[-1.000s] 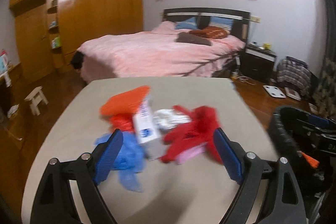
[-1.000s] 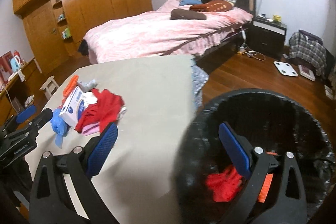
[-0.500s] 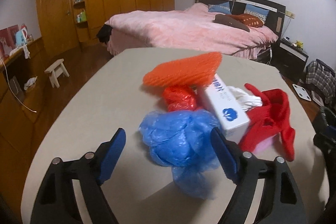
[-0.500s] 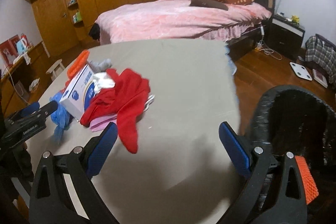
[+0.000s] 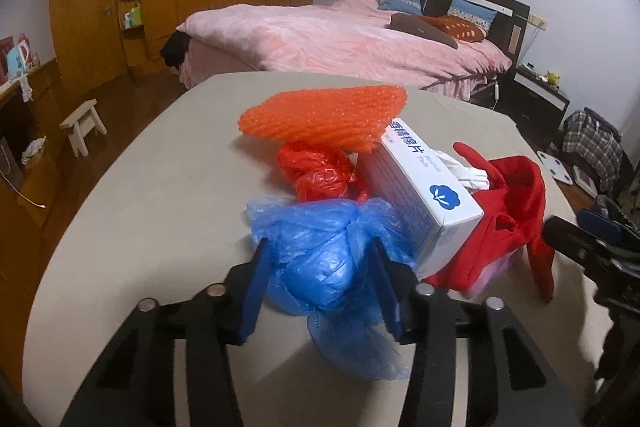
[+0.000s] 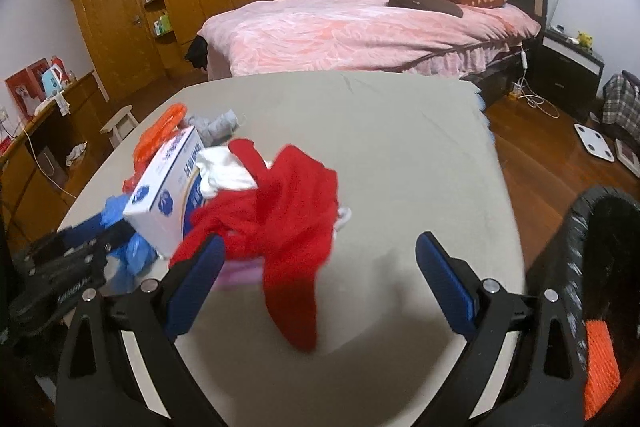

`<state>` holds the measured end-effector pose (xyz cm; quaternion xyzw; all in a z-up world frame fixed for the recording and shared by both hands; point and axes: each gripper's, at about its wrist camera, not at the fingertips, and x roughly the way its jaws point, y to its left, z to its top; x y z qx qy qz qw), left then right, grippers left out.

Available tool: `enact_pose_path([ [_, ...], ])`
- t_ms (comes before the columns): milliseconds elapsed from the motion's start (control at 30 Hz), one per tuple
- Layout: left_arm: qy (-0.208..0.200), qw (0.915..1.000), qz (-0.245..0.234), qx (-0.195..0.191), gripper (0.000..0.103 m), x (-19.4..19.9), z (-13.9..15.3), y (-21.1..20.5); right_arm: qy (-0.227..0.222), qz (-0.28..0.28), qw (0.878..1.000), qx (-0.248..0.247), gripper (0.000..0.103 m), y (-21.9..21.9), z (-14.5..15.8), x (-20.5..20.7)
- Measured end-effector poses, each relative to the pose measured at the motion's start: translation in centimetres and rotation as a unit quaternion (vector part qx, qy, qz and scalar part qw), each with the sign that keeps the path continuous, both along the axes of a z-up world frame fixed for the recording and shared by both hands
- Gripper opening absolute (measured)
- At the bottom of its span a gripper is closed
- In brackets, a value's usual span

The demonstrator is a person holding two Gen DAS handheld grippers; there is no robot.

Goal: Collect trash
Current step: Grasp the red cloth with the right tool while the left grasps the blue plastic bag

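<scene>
Left wrist view: the left gripper (image 5: pixel 320 267) pinches the blue plastic bag (image 5: pixel 320 251) near the table's (image 5: pixel 160 187) front edge; lifting straight up should avoid dragging the white box (image 5: pixel 420 199).

Right wrist view: the right gripper (image 6: pixel 316 281) gapes empty before the red cloth (image 6: pixel 288 211), with the trash bin (image 6: pixel 576 267) off the right edge.

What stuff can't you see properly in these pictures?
- Pink thing, left wrist view: mostly buried under the red cloth.
- Trash bin, right wrist view: cut off by the edge, inside dark.
- White cloth, right wrist view: blurred, half covered by red cloth.

The right tool (image 6: pixel 320 281) hangs wide apart over the red cloth (image 6: pixel 288 223) on the table (image 6: pixel 400 147).
</scene>
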<state>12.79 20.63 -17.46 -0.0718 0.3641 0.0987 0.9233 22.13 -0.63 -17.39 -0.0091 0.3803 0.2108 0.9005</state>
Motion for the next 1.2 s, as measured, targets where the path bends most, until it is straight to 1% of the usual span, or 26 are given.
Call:
enact_pose_path([
  [167, -0.008, 0.9999, 0.004, -0.006, 0.037, -0.4, 0.0, 0.1, 0.008, 0.004, 1.0, -0.007, 0.093, 1.5, -0.6, 1.2],
  [200, -0.009, 0.9999, 0.005, -0.005, 0.036, -0.4, 0.0, 0.1, 0.011, 0.005, 1.0, -0.006, 0.088, 1.7, -0.6, 1.3],
  [233, -0.01, 0.9999, 0.005, -0.004, 0.035, -0.4, 0.1, 0.0, 0.014, 0.006, 1.0, -0.005, 0.08, 1.8, -0.7, 1.5],
  [267, -0.011, 0.9999, 0.005, -0.002, 0.034, -0.5, 0.1, 0.0, 0.018, 0.01, 1.0, -0.004, 0.078, 1.9, -0.8, 1.7],
  [367, -0.016, 0.9999, 0.006, 0.001, 0.031, -0.6, 0.3, -0.1, 0.033, 0.02, 0.999, 0.003, 0.062, 2.1, -1.1, 1.9],
  [400, -0.017, 0.9998, 0.006, 0.002, 0.029, -0.7, 0.3, -0.1, 0.038, 0.027, 0.999, 0.006, 0.053, 2.2, -1.2, 1.8],
  [467, -0.021, 0.9997, 0.007, 0.005, 0.028, -0.8, 0.6, -0.2, 0.042, 0.037, 0.998, 0.008, 0.042, 2.3, -1.2, 1.7],
  [533, -0.023, 0.9997, 0.007, 0.009, 0.025, -1.0, 0.8, -0.3, 0.043, 0.044, 0.998, 0.015, 0.024, 2.3, -1.0, 1.6],
  [567, -0.024, 0.9996, 0.007, 0.01, 0.024, -1.1, 0.9, -0.3, 0.041, 0.045, 0.998, 0.017, 0.019, 2.2, -0.8, 1.5],
  [600, -0.026, 0.9996, 0.005, 0.01, 0.022, -1.3, 1.0, -0.3, 0.039, 0.047, 0.998, 0.021, 0.012, 2.0, -0.6, 1.4],
  [633, -0.028, 0.9995, 0.005, 0.011, 0.013, -1.4, 1.1, -0.4, 0.038, 0.049, 0.998, 0.025, 0.01, 1.9, -0.4, 1.3],
  [667, -0.029, 0.9995, 0.002, 0.01, 0.009, -1.5, 1.2, -0.4, 0.037, 0.051, 0.998, 0.031, 0.01, 1.7, -0.2, 1.1],
  [700, -0.03, 0.9995, 0.001, 0.009, 0.009, -1.5, 1.3, -0.4, 0.034, 0.053, 0.997, 0.034, 0.008, 1.5, 0.1, 0.9],
  [900, -0.027, 0.9996, -0.002, 0.001, 0.009, -1.9, 1.4, -0.7, 0.016, 0.058, 0.997, 0.055, 0.007, 0.2, 2.0, -0.3],
  [967, -0.027, 0.9996, -0.003, -0.002, 0.018, -2.0, 1.4, -0.8, 0.011, 0.055, 0.997, 0.057, 0.007, -0.4, 2.5, -0.6],
  [1000, -0.026, 0.9997, -0.003, -0.001, 0.033, -1.9, 1.4, -0.9, 0.01, 0.052, 0.997, 0.059, 0.007, -0.7, 2.6, -0.8],
  [1033, -0.027, 0.9996, -0.002, 0.0, 0.043, -1.9, 1.4, -1.1, 0.011, 0.049, 0.997, 0.06, 0.007, -1.1, 2.7, -0.9],
  [1100, -0.029, 0.9996, -0.005, 0.002, 0.046, -1.8, 1.4, -1.3, 0.012, 0.045, 0.997, 0.056, 0.007, -1.5, 2.6, -1.1],
  [1133, -0.025, 0.9996, -0.009, 0.005, 0.049, -1.6, 1.2, -1.5, 0.011, 0.044, 0.998, 0.051, 0.007, -1.6, 2.6, -1.2],
  [1167, -0.019, 0.9997, -0.01, 0.01, 0.055, -1.3, 1.0, -1.7, 0.011, 0.043, 0.998, 0.046, 0.007, -1.7, 2.5, -1.3],
  [1200, -0.016, 0.9998, -0.01, 0.012, 0.058, -1.0, 0.9, -1.7, 0.013, 0.041, 0.998, 0.046, 0.007, -2.0, 2.4, -1.3],
])
